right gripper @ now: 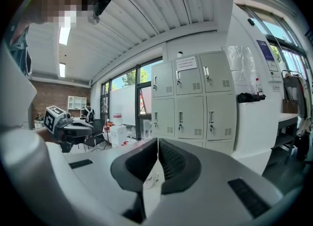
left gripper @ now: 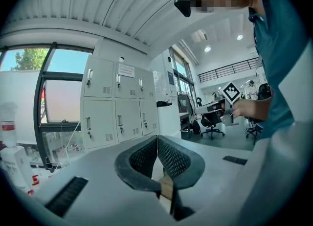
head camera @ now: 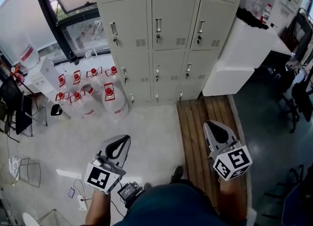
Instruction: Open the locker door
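Observation:
A bank of beige lockers stands ahead, every door closed, each with a small handle and key lock. The same lockers appear at a distance in the left gripper view, and the lockers also fill the middle of the right gripper view. My left gripper is held low at the left, jaws shut with nothing between them. To the right, over the wooden strip, my right gripper is likewise shut and empty. Both are well short of the lockers.
Several large water bottles with red caps stand on the floor left of the lockers. A white counter adjoins the lockers' right side. A wooden plank strip lies on the floor. Chairs stand at the far left.

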The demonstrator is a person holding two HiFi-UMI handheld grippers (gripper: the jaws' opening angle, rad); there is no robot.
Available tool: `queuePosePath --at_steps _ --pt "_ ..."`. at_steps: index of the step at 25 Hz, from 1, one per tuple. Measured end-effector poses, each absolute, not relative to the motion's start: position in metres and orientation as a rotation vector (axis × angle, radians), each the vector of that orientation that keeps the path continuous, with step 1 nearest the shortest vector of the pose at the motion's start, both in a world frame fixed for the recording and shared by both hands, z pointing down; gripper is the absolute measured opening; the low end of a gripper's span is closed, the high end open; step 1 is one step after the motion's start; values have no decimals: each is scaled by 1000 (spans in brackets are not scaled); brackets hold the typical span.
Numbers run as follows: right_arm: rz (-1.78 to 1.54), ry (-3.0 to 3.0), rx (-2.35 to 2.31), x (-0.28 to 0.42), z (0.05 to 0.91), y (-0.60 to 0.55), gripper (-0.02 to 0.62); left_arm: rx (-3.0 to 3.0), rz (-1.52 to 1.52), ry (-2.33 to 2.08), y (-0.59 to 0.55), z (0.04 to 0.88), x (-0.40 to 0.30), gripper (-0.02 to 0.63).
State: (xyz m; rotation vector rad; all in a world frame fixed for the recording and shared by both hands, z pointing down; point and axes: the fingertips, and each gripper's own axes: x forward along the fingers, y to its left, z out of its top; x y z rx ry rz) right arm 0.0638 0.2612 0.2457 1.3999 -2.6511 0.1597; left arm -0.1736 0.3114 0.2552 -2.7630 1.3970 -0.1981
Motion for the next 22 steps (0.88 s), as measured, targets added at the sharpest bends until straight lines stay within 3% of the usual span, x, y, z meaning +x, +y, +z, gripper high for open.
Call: queuePosePath --at_steps 22 --pt "222 -2730 1275 157 259 129 37 -2702 -268 1514 206 253 -65 18"
